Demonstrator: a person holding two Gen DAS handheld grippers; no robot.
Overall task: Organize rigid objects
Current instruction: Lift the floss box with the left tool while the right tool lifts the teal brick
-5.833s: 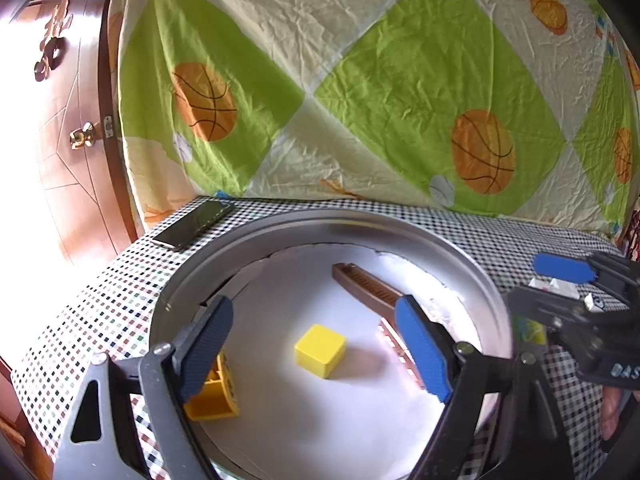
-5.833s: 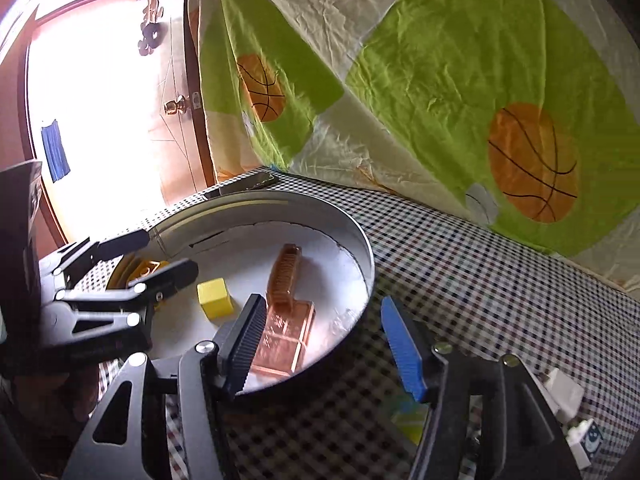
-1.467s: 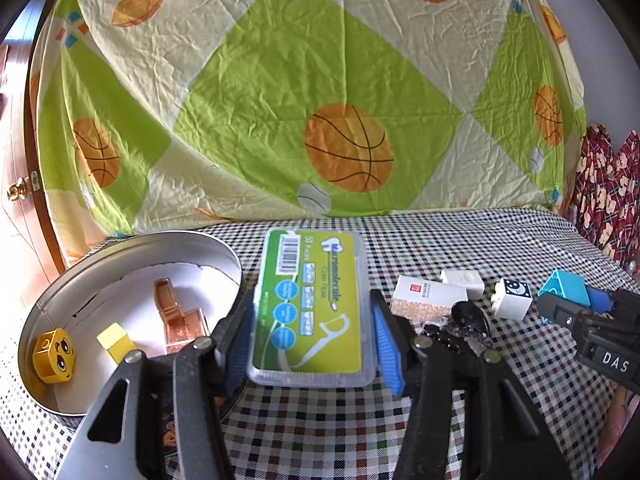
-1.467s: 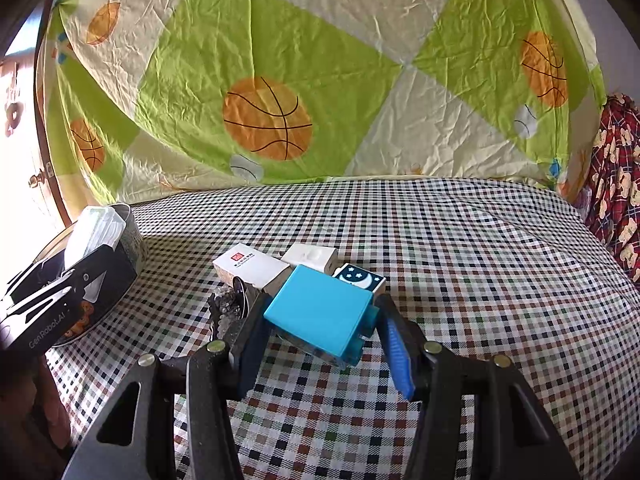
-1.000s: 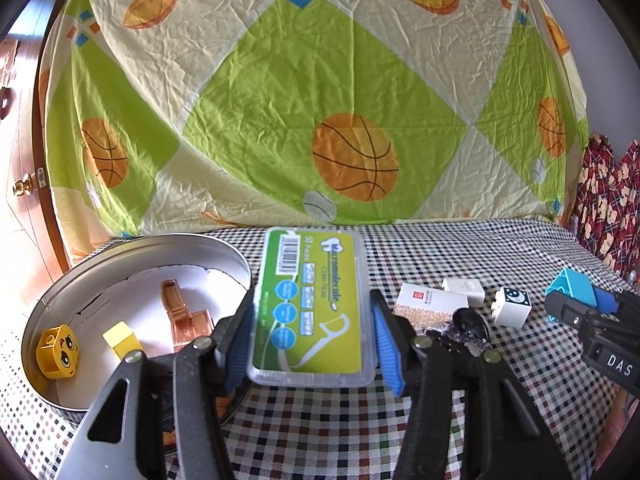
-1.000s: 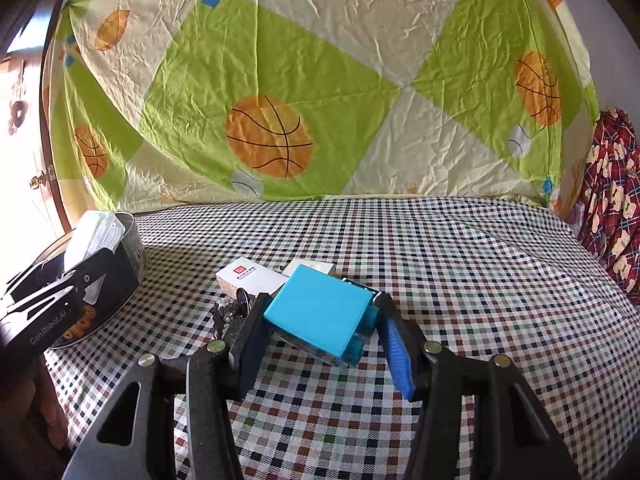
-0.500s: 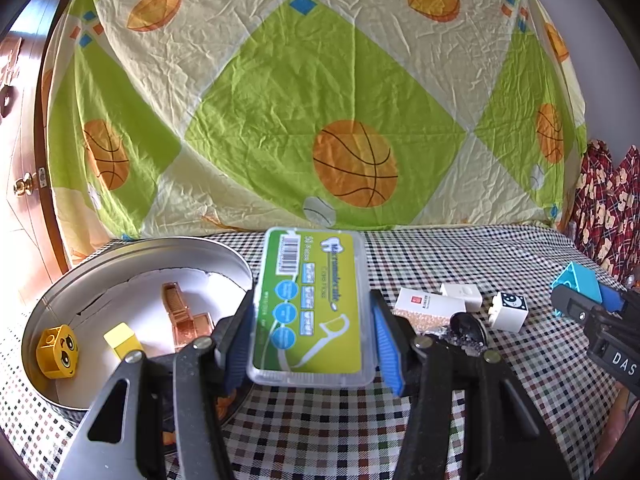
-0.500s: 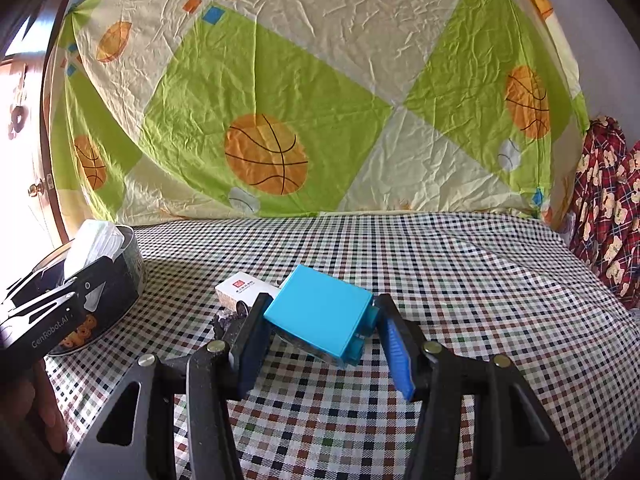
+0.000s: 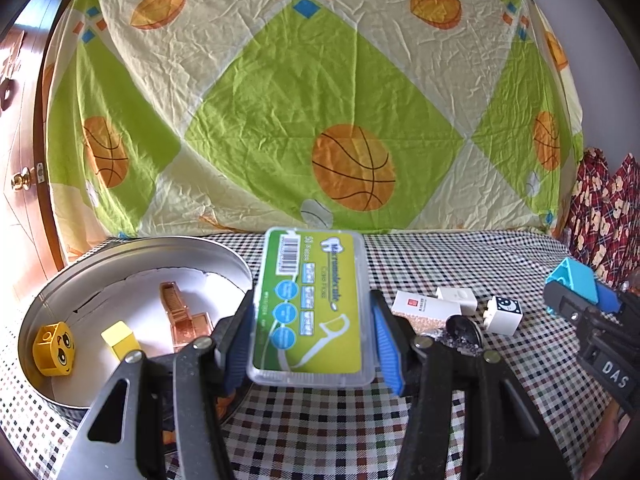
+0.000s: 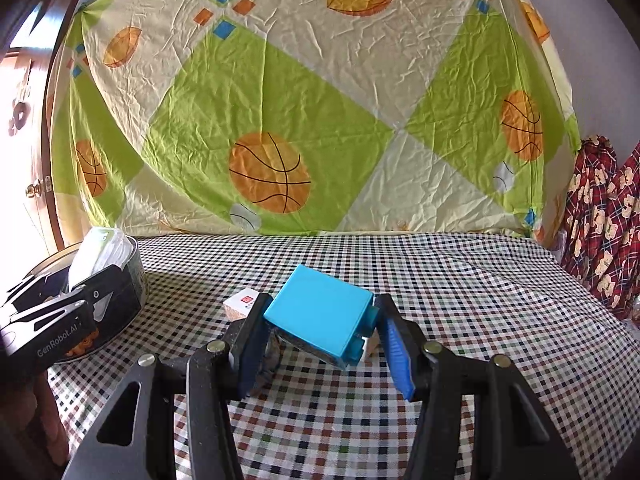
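My left gripper (image 9: 310, 344) is shut on a clear floss-pick box with a green label (image 9: 312, 308), held above the table just right of the round metal tin (image 9: 132, 248). The tin holds a yellow face block (image 9: 54, 348), a small yellow cube (image 9: 120, 338) and a copper comb (image 9: 182, 316). My right gripper (image 10: 320, 344) is shut on a blue toy brick (image 10: 320, 320), lifted above the checkered table; it also shows in the left wrist view (image 9: 576, 284). The left gripper and tin show at the left of the right wrist view (image 10: 72, 312).
On the checkered cloth lie a white box with a red logo (image 9: 424, 308), a white block (image 9: 458, 296), a white moon cube (image 9: 504, 314) and a dark glittery clip (image 9: 462, 330). A basketball-print sheet (image 9: 320, 120) hangs behind. A wooden door (image 9: 20, 168) is at left.
Both grippers have risen slightly with their objects still held; the table items sit lower in both views. Since 5.8 s ago the left took the floss box and the right the blue brick.
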